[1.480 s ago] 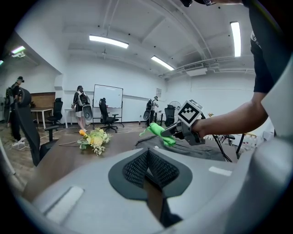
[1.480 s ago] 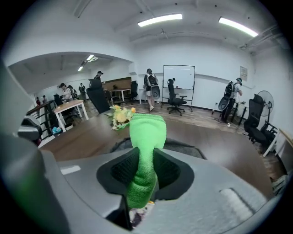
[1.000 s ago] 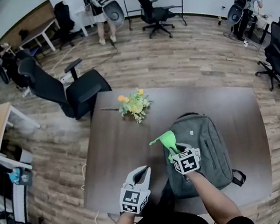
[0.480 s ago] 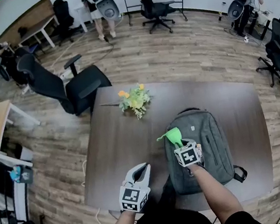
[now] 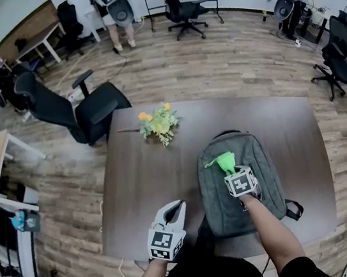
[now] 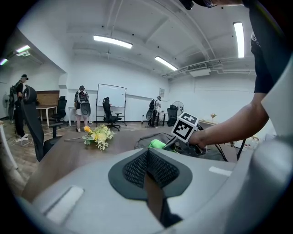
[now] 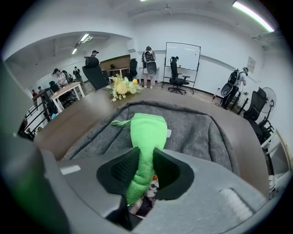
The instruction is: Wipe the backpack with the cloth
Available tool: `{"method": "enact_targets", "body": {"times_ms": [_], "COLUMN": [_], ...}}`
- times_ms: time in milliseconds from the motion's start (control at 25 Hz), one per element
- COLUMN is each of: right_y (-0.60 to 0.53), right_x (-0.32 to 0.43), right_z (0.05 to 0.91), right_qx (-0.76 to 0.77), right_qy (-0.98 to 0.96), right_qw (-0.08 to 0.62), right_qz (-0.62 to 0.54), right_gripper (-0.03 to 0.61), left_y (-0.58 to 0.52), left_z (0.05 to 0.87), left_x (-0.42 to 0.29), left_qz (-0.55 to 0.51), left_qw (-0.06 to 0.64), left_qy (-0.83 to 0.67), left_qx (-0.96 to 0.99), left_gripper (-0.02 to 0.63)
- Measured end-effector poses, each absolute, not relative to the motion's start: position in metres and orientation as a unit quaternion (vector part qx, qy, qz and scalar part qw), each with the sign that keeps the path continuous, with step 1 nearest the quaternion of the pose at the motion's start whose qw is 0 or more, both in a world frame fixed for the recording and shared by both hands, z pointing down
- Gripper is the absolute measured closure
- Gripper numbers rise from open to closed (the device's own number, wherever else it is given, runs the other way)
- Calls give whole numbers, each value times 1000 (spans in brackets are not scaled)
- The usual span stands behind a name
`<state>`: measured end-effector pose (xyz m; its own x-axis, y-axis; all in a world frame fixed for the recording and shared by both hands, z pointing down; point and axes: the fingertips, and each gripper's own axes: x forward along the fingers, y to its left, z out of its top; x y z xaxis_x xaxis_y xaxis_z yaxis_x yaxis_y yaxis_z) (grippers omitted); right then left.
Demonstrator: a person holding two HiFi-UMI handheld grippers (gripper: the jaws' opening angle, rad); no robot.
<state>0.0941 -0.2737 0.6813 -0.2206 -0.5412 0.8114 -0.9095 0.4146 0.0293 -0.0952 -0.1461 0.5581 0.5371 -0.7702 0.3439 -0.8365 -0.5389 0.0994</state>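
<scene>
Shifted further over backpack (image 5: 260, 149), right gripper (image 5: 232, 171) pinches cloth (image 5: 224, 160) between jaws; left gripper (image 5: 176, 206) closed.

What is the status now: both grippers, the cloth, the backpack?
Right gripper shut on green cloth, cloth on front of grey backpack. Left gripper shut, empty, clear of the backpack. Flowers lie apart; nothing in the way.

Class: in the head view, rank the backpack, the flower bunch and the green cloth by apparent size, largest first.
1. backpack
2. flower bunch
3. green cloth, partly hidden in the right claw
</scene>
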Motion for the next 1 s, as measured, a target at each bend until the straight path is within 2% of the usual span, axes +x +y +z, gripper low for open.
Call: {"method": "enact_targets", "body": {"times_ms": [560,800,1000], "right_y": [-295,-285,-290], "right_x": [169,230,254], "right_z": [660,661,648], "right_qx": [546,580,600], "right_qy": [-706,-659,-655], "right_qw": [411,437,416], "right_qz": [186,198,193], "right_gripper": [477,477,477], "left_y": [-143,-140,-141], "left_z": [560,564,560], "left_x": [-83,-81,-86], "left_qz": [143,144,147], "left_qw": [124,123,123], "left_qy": [-452,-446,-453], "left_qx": [872,875,870], "left_gripper": [595,595,595]}}
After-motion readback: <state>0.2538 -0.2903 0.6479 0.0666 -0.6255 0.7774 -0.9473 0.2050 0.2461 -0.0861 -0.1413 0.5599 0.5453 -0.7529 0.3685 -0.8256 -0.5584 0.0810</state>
